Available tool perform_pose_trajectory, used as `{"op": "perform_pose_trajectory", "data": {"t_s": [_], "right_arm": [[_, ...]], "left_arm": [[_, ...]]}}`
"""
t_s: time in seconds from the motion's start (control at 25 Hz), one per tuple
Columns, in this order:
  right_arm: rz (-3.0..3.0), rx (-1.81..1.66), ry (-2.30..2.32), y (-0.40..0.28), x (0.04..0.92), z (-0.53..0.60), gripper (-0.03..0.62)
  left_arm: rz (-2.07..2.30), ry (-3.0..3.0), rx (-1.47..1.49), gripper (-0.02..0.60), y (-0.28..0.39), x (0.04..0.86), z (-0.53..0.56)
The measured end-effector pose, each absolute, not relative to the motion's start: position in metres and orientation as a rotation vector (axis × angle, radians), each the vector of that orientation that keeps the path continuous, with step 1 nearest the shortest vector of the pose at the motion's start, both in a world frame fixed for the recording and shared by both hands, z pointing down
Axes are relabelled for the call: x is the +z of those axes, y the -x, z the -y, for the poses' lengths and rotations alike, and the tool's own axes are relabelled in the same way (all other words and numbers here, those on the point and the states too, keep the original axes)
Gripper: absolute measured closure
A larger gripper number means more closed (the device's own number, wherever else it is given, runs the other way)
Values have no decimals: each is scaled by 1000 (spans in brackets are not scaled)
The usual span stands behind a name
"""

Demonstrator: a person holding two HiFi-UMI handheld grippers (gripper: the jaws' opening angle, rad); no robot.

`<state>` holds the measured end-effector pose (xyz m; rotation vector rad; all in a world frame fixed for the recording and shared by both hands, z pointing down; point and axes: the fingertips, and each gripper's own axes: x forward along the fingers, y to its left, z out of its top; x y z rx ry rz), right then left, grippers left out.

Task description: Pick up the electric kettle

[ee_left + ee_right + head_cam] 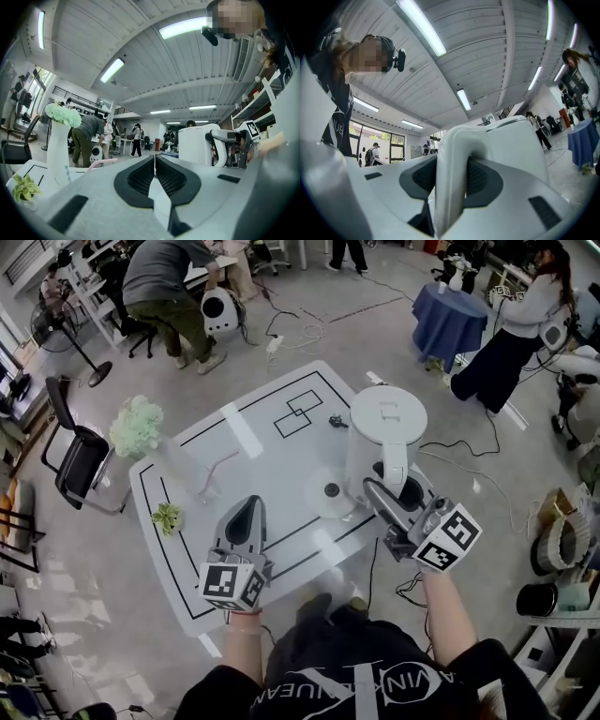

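Head view: a white, line-marked table (187, 512) sat mid-frame on a grey floor (309, 296), with people along the top. The electric kettle (382, 423) was upright at centre right, its handle (395, 472) toward the bottom edge.
Left gripper view: the left gripper (154, 165) was closed and empty.
Right gripper view: the right gripper (451, 177) clamped the handle.

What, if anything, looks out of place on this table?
The electric kettle is off its round base, which lies bare beside it. The right gripper is clamped on the kettle's handle. Nothing looks spilled or damaged.
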<state>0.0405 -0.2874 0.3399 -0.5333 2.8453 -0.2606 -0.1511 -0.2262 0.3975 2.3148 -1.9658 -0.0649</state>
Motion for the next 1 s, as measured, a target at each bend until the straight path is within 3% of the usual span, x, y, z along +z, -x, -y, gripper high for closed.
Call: {"op": "perform_pose_trajectory", "data": {"t_s": [1.0], "right_arm": [[-2791, -240, 733, -102, 342, 282, 461]], "left_arm": [[1923, -2359, -60, 568, 137, 393, 229]]}}
